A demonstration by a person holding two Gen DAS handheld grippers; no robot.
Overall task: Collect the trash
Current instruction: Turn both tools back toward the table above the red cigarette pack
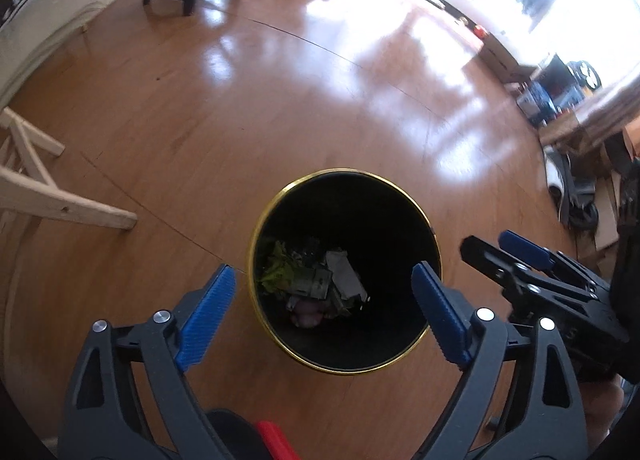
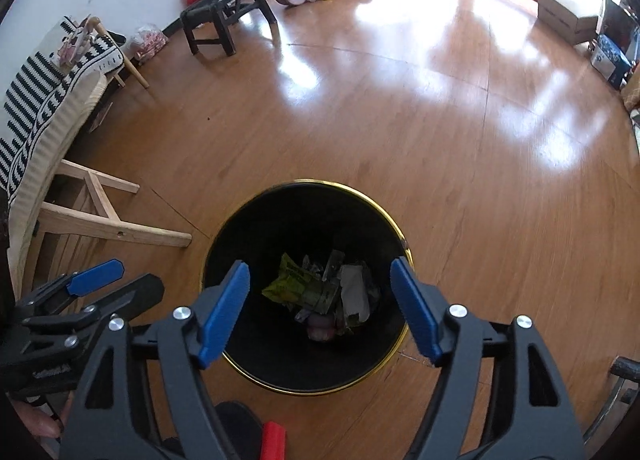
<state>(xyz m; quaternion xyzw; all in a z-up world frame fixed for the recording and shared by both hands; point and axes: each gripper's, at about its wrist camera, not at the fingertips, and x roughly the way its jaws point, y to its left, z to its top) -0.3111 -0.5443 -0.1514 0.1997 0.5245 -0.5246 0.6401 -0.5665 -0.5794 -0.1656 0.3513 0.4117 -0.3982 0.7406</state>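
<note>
Left gripper [image 1: 324, 306] and right gripper [image 2: 320, 300], jaws wide and empty, above bin [image 1: 404, 187] containing trash [image 1: 316, 280].

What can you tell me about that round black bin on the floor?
The bin is a round black can with a thin shiny gold rim. It stands upright on the wooden floor, open at the top, no lid in sight. At its bottom lies a small heap of trash: a yellow-green wrapper, grey paper scraps, something pinkish. Nothing touches its rim; both open grippers hang above it.
</note>
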